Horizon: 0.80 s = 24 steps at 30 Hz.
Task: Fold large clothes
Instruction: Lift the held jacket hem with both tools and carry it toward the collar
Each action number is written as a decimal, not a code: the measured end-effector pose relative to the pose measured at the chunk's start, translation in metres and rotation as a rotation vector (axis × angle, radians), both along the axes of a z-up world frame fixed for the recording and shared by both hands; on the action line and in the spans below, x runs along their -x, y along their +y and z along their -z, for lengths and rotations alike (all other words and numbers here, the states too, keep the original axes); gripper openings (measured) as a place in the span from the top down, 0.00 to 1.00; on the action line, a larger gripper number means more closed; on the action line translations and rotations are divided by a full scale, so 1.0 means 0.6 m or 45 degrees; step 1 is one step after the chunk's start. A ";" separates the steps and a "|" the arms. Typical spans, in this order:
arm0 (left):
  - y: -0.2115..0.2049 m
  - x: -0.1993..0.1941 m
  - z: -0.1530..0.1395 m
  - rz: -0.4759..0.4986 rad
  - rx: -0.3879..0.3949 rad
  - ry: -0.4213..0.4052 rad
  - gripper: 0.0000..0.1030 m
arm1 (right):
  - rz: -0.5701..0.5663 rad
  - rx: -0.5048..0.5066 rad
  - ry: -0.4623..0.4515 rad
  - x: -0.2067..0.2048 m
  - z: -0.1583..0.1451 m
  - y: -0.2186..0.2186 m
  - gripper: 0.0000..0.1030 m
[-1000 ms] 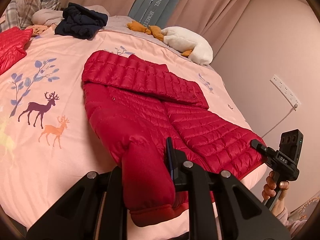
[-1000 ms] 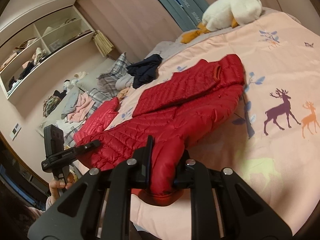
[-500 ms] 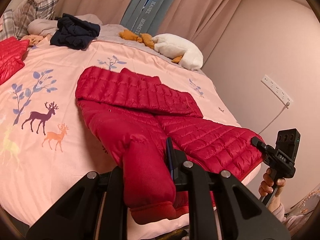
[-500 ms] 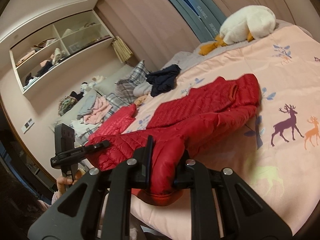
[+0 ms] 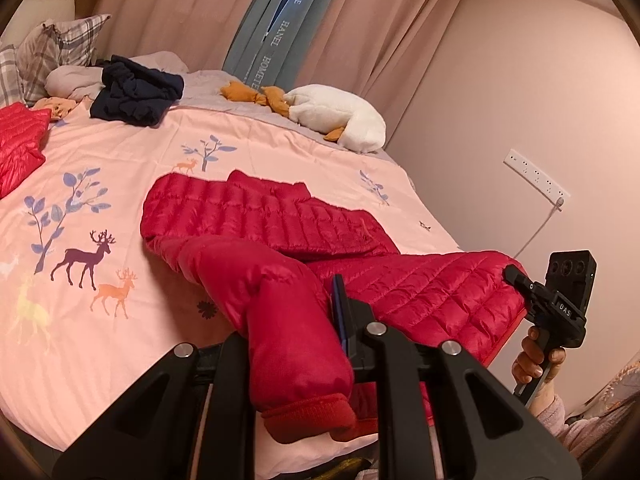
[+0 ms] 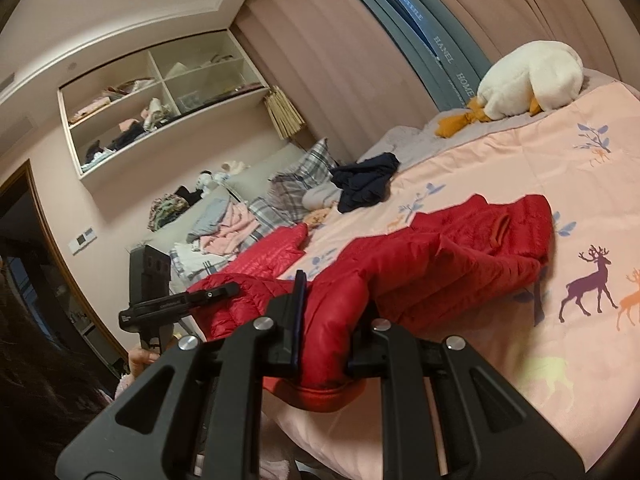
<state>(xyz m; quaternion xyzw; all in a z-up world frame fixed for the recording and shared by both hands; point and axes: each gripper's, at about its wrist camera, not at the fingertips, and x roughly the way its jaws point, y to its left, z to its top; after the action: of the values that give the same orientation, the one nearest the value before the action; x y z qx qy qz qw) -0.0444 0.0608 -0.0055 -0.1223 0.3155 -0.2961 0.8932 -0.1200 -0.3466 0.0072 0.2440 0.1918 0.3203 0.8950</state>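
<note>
On the pink bed (image 5: 120, 344), my left fingers (image 5: 296, 344) and right fingers (image 6: 326, 320) each clamp a cuff of the red jacket (image 5: 280, 220); its body stretches away toward upper frame, collar farthest.

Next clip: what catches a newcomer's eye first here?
A bright red puffer jacket sprawls across the pink deer-print bedspread, its near end pinched by the left gripper and right gripper. At the bed's far edge lies a white plush goose.
</note>
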 end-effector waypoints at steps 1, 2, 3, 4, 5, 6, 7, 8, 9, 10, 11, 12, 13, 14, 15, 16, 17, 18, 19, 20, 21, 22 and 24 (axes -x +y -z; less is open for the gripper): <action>0.000 0.000 -0.002 0.000 -0.001 -0.006 0.84 | -0.001 -0.011 -0.006 0.000 -0.002 -0.002 0.85; -0.002 0.000 -0.004 -0.001 -0.004 -0.012 0.84 | 0.001 -0.018 -0.009 0.000 -0.003 -0.003 0.85; -0.003 0.000 -0.005 -0.004 -0.008 -0.017 0.84 | 0.007 -0.018 -0.010 -0.002 -0.004 -0.004 0.85; -0.003 -0.003 -0.005 -0.009 -0.017 -0.021 0.84 | 0.013 -0.017 -0.009 -0.005 -0.005 -0.004 0.85; -0.004 -0.006 -0.004 -0.016 -0.023 -0.022 0.84 | 0.018 -0.016 -0.007 -0.007 -0.004 -0.005 0.85; -0.005 -0.009 -0.004 -0.020 -0.025 -0.020 0.84 | 0.023 -0.012 -0.004 -0.010 -0.004 -0.005 0.85; -0.005 -0.013 -0.003 -0.023 -0.024 -0.016 0.84 | 0.032 -0.006 -0.002 -0.015 -0.005 -0.005 0.85; -0.006 -0.016 -0.002 -0.028 -0.023 -0.014 0.84 | 0.039 -0.006 -0.001 -0.016 -0.003 -0.006 0.85; -0.006 -0.019 -0.002 -0.034 -0.023 -0.013 0.84 | 0.049 -0.008 0.003 -0.020 -0.002 -0.007 0.85; -0.005 -0.024 -0.002 -0.041 -0.023 -0.014 0.84 | 0.058 -0.010 0.005 -0.024 -0.003 -0.008 0.85; -0.004 -0.026 -0.002 -0.047 -0.022 -0.014 0.84 | 0.067 -0.014 0.007 -0.027 -0.002 -0.010 0.85; -0.003 -0.030 -0.002 -0.053 -0.019 -0.014 0.84 | 0.079 -0.015 0.007 -0.032 -0.003 -0.012 0.85; -0.001 -0.035 -0.002 -0.061 -0.012 -0.011 0.84 | 0.091 -0.013 0.008 -0.035 -0.003 -0.012 0.85; 0.001 -0.039 -0.002 -0.068 -0.006 -0.008 0.84 | 0.104 -0.012 0.010 -0.040 -0.002 -0.014 0.85; 0.003 -0.044 -0.001 -0.074 -0.001 -0.005 0.84 | 0.109 -0.014 0.012 -0.045 0.000 -0.017 0.85; 0.004 -0.051 -0.001 -0.083 0.003 -0.002 0.84 | 0.125 -0.013 0.013 -0.051 0.000 -0.018 0.85; 0.005 -0.057 -0.001 -0.088 0.007 -0.001 0.84 | 0.135 -0.013 0.015 -0.055 0.000 -0.021 0.85; 0.006 -0.063 -0.001 -0.095 0.010 0.001 0.84 | 0.143 -0.012 0.016 -0.058 0.001 -0.022 0.85; 0.005 -0.068 0.000 -0.106 0.008 0.002 0.84 | 0.154 -0.014 0.018 -0.063 0.003 -0.023 0.85; 0.005 -0.073 0.000 -0.110 0.005 0.001 0.84 | 0.162 -0.019 0.021 -0.067 0.005 -0.025 0.85; 0.004 -0.079 0.000 -0.113 0.005 0.001 0.84 | 0.175 -0.020 0.026 -0.073 0.006 -0.028 0.85; 0.004 -0.085 0.001 -0.118 0.003 0.001 0.84 | 0.188 -0.017 0.032 -0.078 0.008 -0.029 0.85; 0.000 -0.097 0.000 -0.129 -0.006 -0.006 0.84 | 0.212 -0.013 0.043 -0.089 0.012 -0.032 0.85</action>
<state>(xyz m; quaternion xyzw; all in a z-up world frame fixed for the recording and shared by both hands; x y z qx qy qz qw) 0.0136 0.0609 -0.0058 -0.1353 0.3074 -0.2500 0.9081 -0.0668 -0.3658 -0.0001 0.2691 0.1844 0.2415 0.9139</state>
